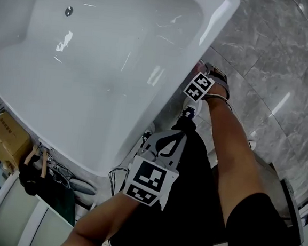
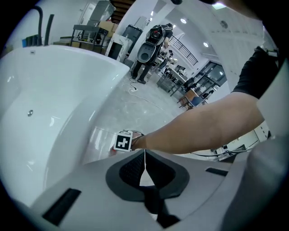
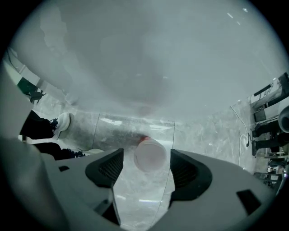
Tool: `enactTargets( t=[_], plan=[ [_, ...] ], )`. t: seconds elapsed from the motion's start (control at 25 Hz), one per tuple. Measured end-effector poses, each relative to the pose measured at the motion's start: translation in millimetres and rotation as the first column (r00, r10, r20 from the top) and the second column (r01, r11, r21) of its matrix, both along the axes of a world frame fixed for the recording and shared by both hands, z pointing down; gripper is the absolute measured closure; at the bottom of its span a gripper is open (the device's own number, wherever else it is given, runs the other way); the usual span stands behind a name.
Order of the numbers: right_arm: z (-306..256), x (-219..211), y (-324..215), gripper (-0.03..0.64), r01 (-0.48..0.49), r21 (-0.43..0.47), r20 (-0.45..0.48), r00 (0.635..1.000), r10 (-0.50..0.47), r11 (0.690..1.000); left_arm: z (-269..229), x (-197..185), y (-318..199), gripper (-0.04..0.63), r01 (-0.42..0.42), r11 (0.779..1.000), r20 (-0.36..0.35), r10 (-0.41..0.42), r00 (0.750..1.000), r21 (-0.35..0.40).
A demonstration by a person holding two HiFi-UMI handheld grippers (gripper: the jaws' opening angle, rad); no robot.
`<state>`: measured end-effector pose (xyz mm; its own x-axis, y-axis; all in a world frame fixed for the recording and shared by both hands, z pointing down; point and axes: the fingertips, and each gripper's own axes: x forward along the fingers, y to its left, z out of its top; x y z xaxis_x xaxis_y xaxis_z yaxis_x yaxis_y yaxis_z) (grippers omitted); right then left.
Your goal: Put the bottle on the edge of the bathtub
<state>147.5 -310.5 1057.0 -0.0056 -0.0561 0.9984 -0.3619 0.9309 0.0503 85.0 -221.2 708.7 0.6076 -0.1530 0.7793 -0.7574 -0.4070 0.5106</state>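
Observation:
A bottle (image 3: 150, 154) with a round white cap and a bit of red behind it lies on the grey marble floor, cap towards the camera, close to the white bathtub's outer wall (image 3: 135, 58). My right gripper (image 3: 146, 169) is open, one jaw on each side of the cap, with small gaps. In the head view the right gripper's marker cube (image 1: 199, 86) is low beside the bathtub (image 1: 216, 23) and the bottle is hidden. My left gripper (image 2: 145, 162) is shut and empty, held near the body (image 1: 165, 147).
The marble floor (image 1: 277, 61) stretches to the right of the tub. A cardboard box (image 1: 5, 136), dark bags (image 1: 36, 179) and cables (image 1: 118, 173) lie at the tub's near end. A shoe (image 3: 63, 122) stands left of the bottle. Racks and equipment (image 2: 151, 45) stand far off.

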Motion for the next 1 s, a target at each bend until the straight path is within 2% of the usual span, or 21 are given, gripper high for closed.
enactTargets(
  t=[0.52, 0.68, 0.8, 1.0],
  plan=[
    [-158.9, -8.8, 12.6, 0.293, -0.044, 0.066, 0.037, 0.998, 0.041, 0.997, -110.1, -29.0, 18.0, 0.577, -0.025, 0.996, 0.031, 0.022, 0.999, 0.088],
    [-205.1, -8.3, 22.5, 0.293, -0.128, 0.061, 0.093, 0.988, 0.122, 0.99, -142.7, -36.7, 23.7, 0.577, -0.048, 0.991, 0.058, 0.041, 0.997, 0.123],
    [-238.5, -6.9, 28.7, 0.293, -0.266, 0.039, 0.161, 0.953, 0.257, 0.963, -163.4, -47.1, 28.3, 0.577, -0.056, 0.988, 0.082, 0.044, 0.996, 0.145],
    [-303.3, -12.4, 31.7, 0.293, -0.442, 0.011, 0.303, 0.856, 0.419, 0.897, -195.6, -67.6, 36.3, 0.577, -0.074, 0.978, 0.13, 0.05, 0.99, 0.192]
  ],
)
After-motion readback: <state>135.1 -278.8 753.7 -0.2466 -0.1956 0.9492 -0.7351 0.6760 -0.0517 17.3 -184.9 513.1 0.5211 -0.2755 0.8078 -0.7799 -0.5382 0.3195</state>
